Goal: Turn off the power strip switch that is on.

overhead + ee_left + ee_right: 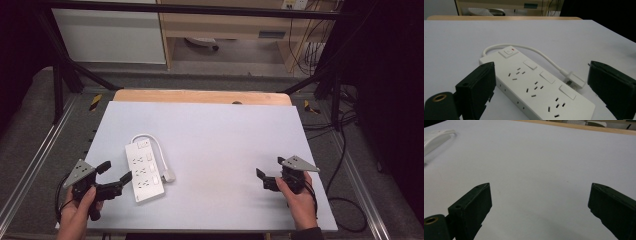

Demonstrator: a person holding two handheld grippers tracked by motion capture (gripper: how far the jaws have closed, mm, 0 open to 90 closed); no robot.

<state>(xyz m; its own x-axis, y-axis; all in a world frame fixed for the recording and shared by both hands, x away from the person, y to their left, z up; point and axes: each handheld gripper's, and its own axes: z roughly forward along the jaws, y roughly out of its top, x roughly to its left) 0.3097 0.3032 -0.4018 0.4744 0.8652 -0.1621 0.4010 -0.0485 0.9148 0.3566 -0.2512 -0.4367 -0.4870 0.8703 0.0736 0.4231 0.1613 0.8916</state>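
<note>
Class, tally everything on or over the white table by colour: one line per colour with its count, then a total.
White: 1, the power strip with its cord and plug
Black: 2, the left gripper and the right gripper, both with fingers open
Total: 3

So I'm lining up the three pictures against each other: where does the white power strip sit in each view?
High view: the power strip lies left of centre on the table, just right of the left tongs.
Left gripper view: it fills the lower middle, partly between the open jaws.
Right gripper view: only a white bit at the top left edge, probably the strip.
Shared landmark: the wooden table edge at the far side.
</note>
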